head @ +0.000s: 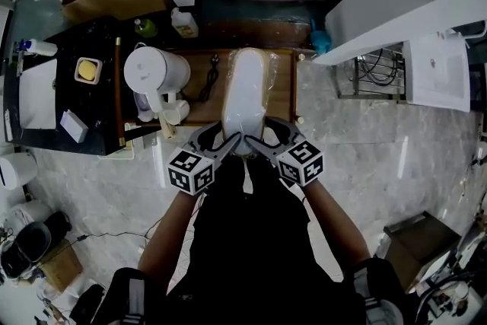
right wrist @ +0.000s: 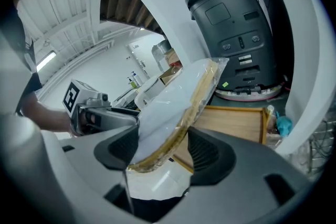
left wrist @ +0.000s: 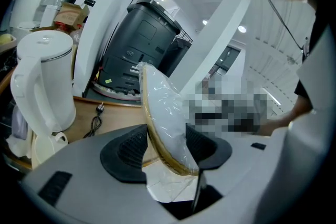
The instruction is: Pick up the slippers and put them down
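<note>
clamps left gripper (head: 224,142) and right gripper (head: 262,141) on the near end of the plastic-wrapped slippers (head: 247,91), raised over the wooden surface (head: 282,87); could drop them if the slick wrap (left wrist: 170,189), seemingly pinched loosely, slides.

the slippers (head: 246,99), white with a tan sole rim and sealed in clear plastic, stretch lengthwise over the wooden tray (head: 283,91), one end toward its far edge, the other at its near edge, pinched by the left gripper (head: 228,142) and right gripper (head: 256,142).
</note>
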`<state>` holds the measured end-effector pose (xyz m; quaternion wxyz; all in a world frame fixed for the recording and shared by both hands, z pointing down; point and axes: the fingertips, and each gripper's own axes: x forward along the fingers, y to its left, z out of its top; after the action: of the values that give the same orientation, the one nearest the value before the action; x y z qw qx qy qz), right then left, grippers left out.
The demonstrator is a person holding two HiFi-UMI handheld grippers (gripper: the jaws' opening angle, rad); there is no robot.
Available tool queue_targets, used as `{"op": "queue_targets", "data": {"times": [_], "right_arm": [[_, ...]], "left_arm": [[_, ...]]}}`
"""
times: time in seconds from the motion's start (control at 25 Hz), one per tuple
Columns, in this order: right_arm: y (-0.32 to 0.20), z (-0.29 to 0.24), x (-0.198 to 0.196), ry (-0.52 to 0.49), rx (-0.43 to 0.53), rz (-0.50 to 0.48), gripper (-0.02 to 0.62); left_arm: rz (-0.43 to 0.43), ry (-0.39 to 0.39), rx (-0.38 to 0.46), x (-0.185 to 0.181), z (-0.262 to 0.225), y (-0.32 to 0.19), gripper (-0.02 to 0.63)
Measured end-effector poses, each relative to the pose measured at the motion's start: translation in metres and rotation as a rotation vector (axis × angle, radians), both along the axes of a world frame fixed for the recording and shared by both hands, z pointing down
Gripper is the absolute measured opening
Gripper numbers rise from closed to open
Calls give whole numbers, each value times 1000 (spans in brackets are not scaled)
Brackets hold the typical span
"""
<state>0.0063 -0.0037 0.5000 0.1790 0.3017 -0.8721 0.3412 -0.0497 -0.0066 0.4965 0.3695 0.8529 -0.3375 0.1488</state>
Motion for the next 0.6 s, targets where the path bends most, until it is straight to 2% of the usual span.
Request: {"op": "queue_targets", "data": {"times": [0.6], "right_arm": [[-12,39,4,2,-25,2,299]], "left_arm": [[-4,-16,-26,4,39,-11,232]]}}
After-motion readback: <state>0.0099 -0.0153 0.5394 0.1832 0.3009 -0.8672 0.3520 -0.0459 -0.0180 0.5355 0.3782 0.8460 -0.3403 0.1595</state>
